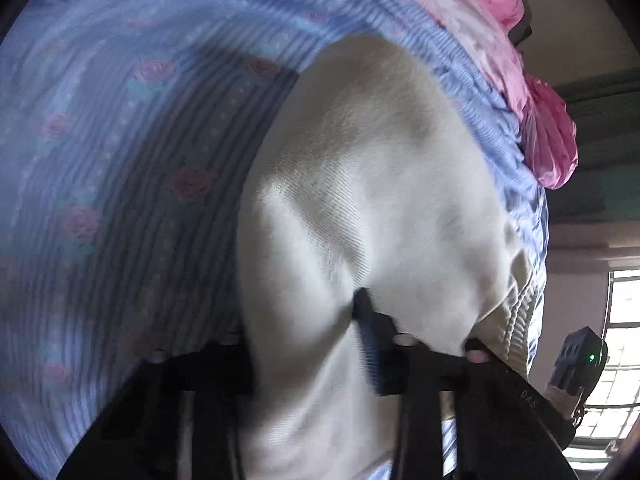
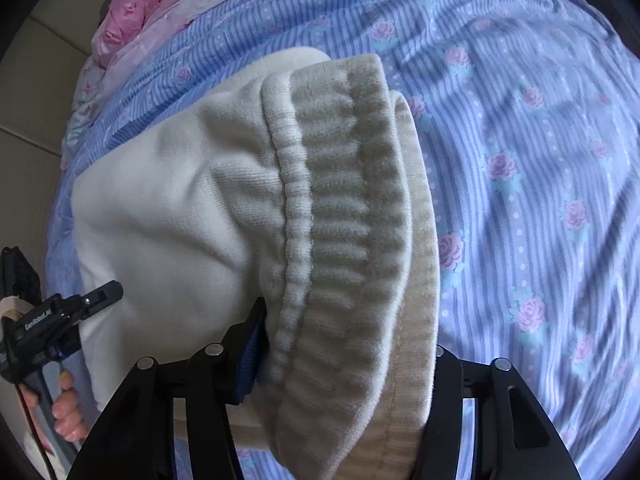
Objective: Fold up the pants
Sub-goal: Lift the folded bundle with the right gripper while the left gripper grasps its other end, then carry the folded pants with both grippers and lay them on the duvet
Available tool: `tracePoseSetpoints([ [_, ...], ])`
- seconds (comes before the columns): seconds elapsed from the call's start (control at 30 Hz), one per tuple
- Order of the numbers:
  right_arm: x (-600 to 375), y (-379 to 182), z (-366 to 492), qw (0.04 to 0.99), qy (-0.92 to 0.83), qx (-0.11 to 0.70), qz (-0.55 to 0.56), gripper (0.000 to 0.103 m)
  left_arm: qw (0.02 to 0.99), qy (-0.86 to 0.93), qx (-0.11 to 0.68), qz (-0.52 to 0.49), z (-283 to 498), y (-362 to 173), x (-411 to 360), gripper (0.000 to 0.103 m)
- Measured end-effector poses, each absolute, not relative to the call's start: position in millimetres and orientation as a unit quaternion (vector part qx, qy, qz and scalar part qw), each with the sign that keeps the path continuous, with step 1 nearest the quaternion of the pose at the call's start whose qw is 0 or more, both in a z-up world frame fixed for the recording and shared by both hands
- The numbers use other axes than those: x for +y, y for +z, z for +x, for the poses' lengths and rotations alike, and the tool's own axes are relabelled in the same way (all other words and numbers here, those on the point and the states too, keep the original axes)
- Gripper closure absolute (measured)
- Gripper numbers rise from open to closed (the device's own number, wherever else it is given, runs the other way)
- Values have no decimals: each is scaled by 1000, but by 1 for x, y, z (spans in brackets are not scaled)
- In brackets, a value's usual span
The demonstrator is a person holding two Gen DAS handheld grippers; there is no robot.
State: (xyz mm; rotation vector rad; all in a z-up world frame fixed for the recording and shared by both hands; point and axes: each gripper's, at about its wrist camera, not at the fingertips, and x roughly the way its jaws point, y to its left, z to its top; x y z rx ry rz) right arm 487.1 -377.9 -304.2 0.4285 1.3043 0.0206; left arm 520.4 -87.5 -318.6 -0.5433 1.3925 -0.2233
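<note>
Cream-white pants (image 1: 360,200) lie on a bed with a blue striped, rose-print sheet (image 1: 120,160). My left gripper (image 1: 312,344) is shut on a fold of the pants' plain fabric, which bulges up between its fingers (image 1: 370,344). In the right wrist view the pants (image 2: 168,208) show their ribbed elastic waistband (image 2: 340,208). My right gripper (image 2: 344,344) is shut on the waistband; its blue-padded left finger (image 2: 250,356) presses the band. The left gripper (image 2: 100,292) shows at the left edge, a hand (image 2: 68,404) on its handle.
Crumpled pink fabric (image 1: 548,140) lies at the far edge of the bed and shows in the right wrist view (image 2: 132,12). A bright window (image 1: 616,340) and the other gripper's body (image 1: 576,364) are at right. Striped sheet (image 2: 540,160) spreads right of the pants.
</note>
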Motion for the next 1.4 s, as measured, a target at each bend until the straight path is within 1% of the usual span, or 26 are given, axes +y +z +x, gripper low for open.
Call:
tracePoseSetpoints([
  [0.07,-376,-293,482,781,12,595,187,59,747,-95,621,-218,515,-300,-98,76],
  [0.23,-368,-250,465,811,37,565,146,64,787,-97,588,-160,498,-255,-124,77],
  [0.37,-369,-208,441,832,58,537,124,65,807,-102,563,-147,473,-215,-130,77],
  [0.53,-372,-155,399,854,84,500,117,65,831,-104,521,-169,420,-161,-111,77],
  [0.63,-361,-121,370,867,102,477,102,65,849,-92,496,-158,382,-131,-102,77],
  [0.77,-343,-90,336,875,119,461,81,65,868,-71,468,-151,335,-93,-91,77],
  [1.03,-288,-50,281,885,131,444,46,65,878,-80,446,-153,277,-62,-38,77],
  [1.17,-244,-43,256,890,115,438,48,65,878,-111,448,-128,262,-56,9,77],
  [1.4,-160,-47,220,887,92,444,88,65,874,-131,461,-82,243,-48,90,77],
])
